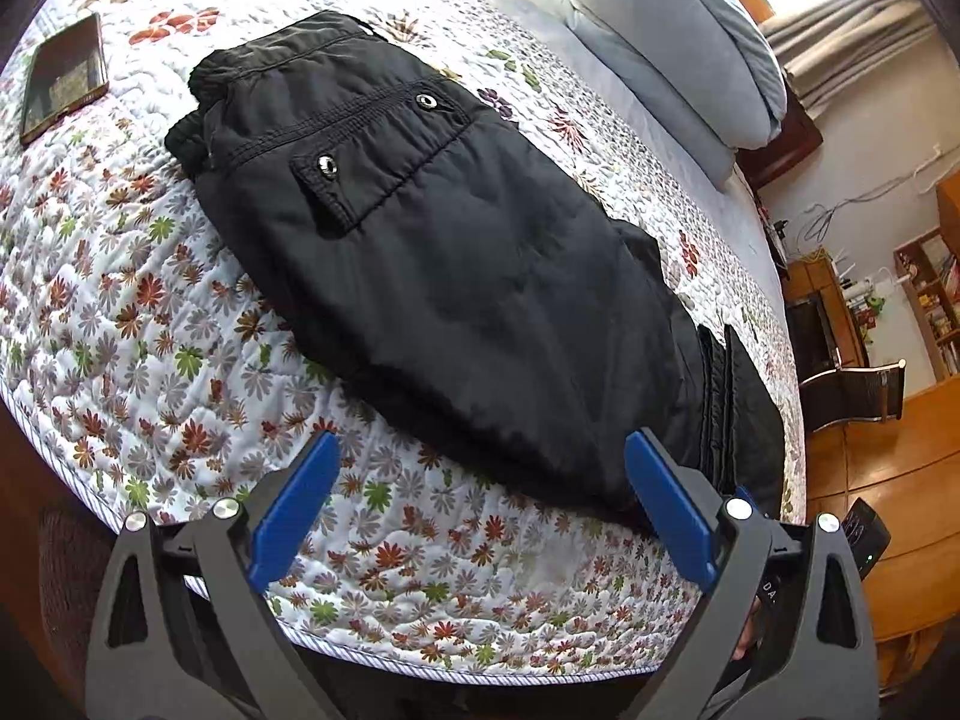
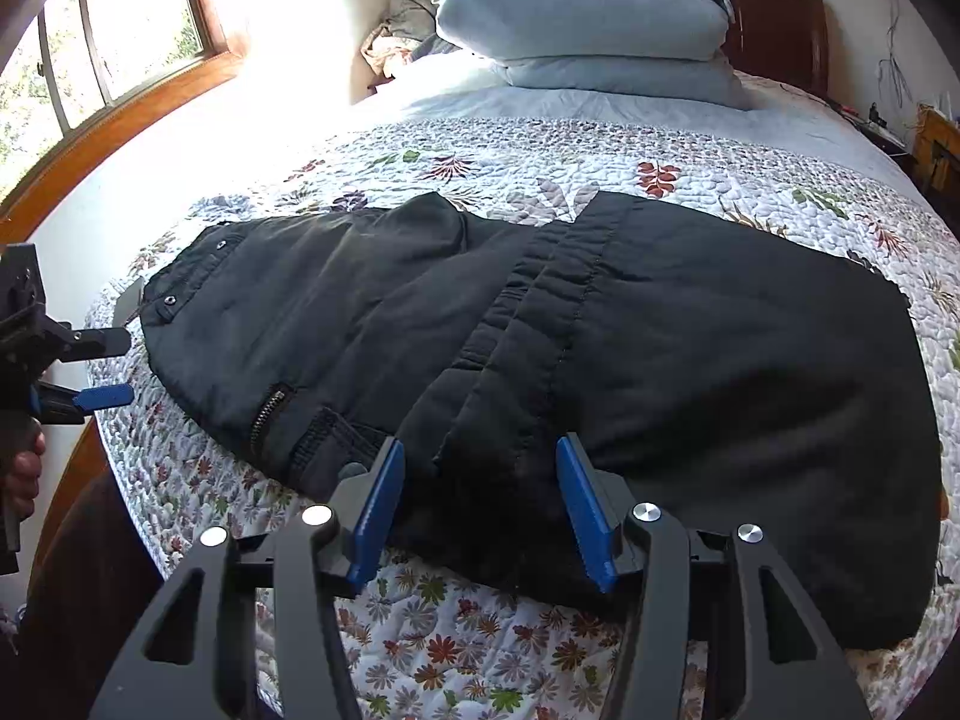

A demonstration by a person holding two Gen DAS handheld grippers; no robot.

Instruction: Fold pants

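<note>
The black padded pants [image 2: 540, 348] were laid half-folded on the floral quilted bedspread [image 2: 456, 618], both the left gripper [image 1: 480, 474] and right gripper [image 2: 477, 480] released, so a fresh grasp of the near edge was judged next.

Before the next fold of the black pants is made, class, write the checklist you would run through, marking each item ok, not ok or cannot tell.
1. Black padded pants lie wholly on the floral quilted bedspread: ok.
2. Leg ends already folded over the upper part: ok.
3. Left gripper open, nothing between its pads: ok.
4. Right gripper open, fold edge between its pads but not pinched: ok.
5. Dark flat phone lies clear of the pants: ok.
6. Layers underneath lie smooth: cannot tell.
</note>
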